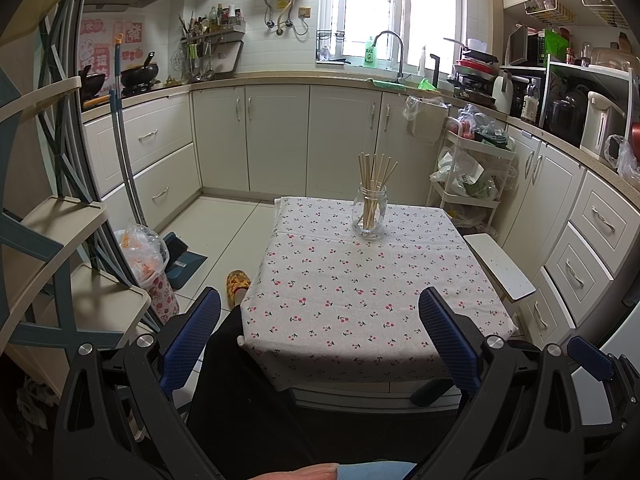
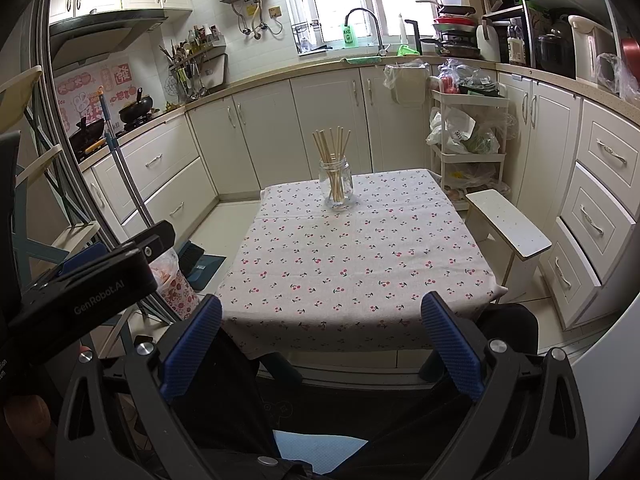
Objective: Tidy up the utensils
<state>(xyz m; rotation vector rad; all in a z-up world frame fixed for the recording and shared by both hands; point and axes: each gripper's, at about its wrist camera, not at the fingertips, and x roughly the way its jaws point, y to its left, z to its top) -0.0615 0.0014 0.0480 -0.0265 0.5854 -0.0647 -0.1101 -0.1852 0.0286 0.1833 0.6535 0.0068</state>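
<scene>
the jar (image 1: 369, 213) stands upright at the far middle of the table (image 1: 360, 312), on the cherry-print cloth, with the chopsticks (image 1: 376, 172) standing in it and fanning out above the rim. no loose utensil shows on the cloth in either view. the left gripper (image 1: 320, 340) is held back at the near edge of the table, jaws spread wide, nothing between the pads. the right gripper (image 2: 322, 344) is likewise back at the near edge, jaws wide apart and empty, well apart from the jar; the left unit's body shows at the left of the right wrist view. judgement: the sticks appear already gathered, so the step in hand is either a first reach or a final check; the frames do not settle which. if a reach follows, advise a straight approach from the near side, one gripper steadying the jar low on its glass wall, the other taking sticks above the rim, a few at a time. risk: glass is smooth and may slip or tip under a side push; the loose sticks may scatter if knocked. the stool (image 1: 500, 264) at the right stands clear of the reach path.
</scene>
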